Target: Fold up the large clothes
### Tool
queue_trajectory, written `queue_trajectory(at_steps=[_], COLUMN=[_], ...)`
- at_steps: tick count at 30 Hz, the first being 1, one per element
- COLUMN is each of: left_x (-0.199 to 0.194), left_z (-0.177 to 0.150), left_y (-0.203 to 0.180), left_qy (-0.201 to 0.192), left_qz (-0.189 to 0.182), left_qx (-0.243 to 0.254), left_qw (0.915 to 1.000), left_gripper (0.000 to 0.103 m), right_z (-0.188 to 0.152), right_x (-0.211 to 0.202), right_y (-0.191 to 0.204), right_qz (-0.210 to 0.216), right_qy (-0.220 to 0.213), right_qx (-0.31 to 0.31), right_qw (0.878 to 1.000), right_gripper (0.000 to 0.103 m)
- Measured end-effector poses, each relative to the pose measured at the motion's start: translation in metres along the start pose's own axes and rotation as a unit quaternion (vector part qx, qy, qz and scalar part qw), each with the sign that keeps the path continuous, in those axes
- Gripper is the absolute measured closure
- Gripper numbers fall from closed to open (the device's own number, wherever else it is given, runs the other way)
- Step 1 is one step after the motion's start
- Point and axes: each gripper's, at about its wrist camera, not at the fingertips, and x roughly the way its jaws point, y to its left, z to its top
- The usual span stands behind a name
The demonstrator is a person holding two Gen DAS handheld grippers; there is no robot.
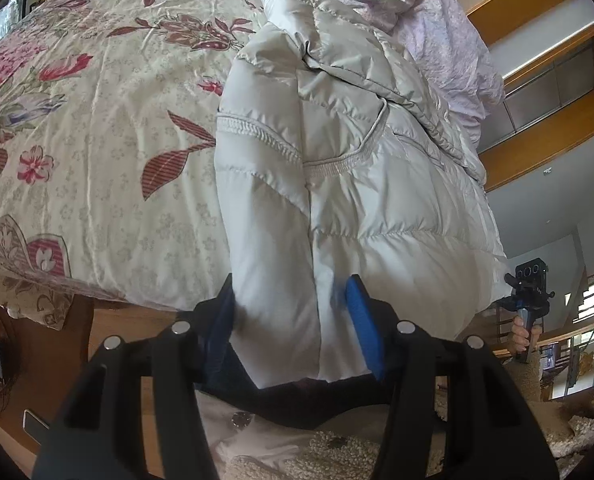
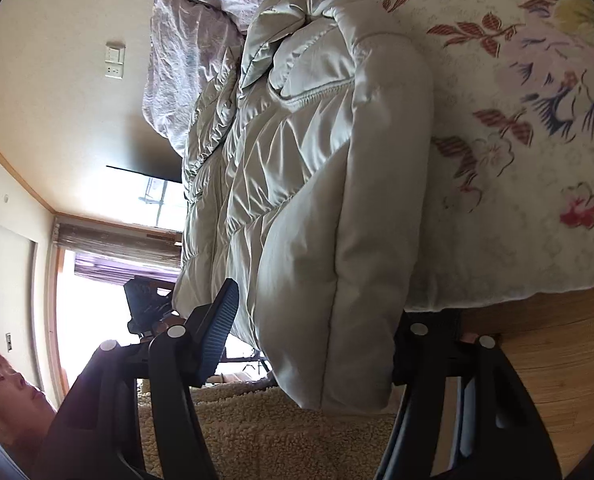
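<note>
Pale grey puffer jacket (image 1: 337, 152) lay on the bed, on a floral bedspread (image 1: 97, 140), running from the near bed edge at frame bottom up toward a lilac crumpled sheet (image 1: 429, 28) at upper right; in the right wrist view the same jacket (image 2: 297, 180) filled the centre, bedspread (image 2: 517, 160) to the right. Left tongs (image 1: 293, 332) at lower centre, about half open, both blue pads (image 1: 363, 320) pressed into the jacket's near hem, so gripped on the jacket. Right tongs (image 2: 321, 344) at lower centre of its view, also roughly half open, with a thick padded edge of the jacket between the fingers; left blue pad (image 2: 217, 332) sat just beside the fabric, the right finger was hidden behind the jacket, so a firm grip could not be told. Right tongs also showed at far right in the left wrist view (image 1: 529, 284), held by a hand (image 1: 521, 338). Wooden floor (image 2: 557, 352) at lower right, fuzzy beige rug (image 2: 257, 432) at the bottom.
</note>
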Motion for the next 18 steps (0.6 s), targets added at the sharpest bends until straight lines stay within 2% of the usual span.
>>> queue_trajectory(at_steps=[2, 3, 7, 12, 18], left_x=[0.000, 0.000, -0.006, -0.023, -0.059], left_z=[-0.003, -0.004, -0.005, 0.005, 0.032], left_y=[-0.001, -0.002, -0.005, -0.026, -0.044], left_qy=[0.003, 0.007, 0.003, -0.034, -0.128], left_qz=[0.000, 0.002, 0.009, 0.034, 0.039], left_qx=[-0.002, -0.004, -0.011, 0.015, 0.028], left_qw=[1.0000, 1.0000, 0.9999, 0.9987, 0.9906], left_gripper=[0.050, 0.054, 0.082, 0.091, 0.092], right_z=[-0.001, -0.001, 0.004, 0.016, 0.036], right_x=[0.004, 0.007, 0.004, -0.008, -0.023], right_y=[0.001, 0.002, 0.013, 0.054, 0.104], right_qz=[-0.002, -0.006, -0.026, -0.059, -0.100], right_qy=[0.002, 0.002, -0.016, -0.069, -0.148], right_qx=[0.004, 0.004, -0.001, -0.058, -0.126], right_qw=[1.000, 1.000, 1.000, 0.994, 0.976], right_gripper=[0.052, 0.061, 0.076, 0.081, 0.083])
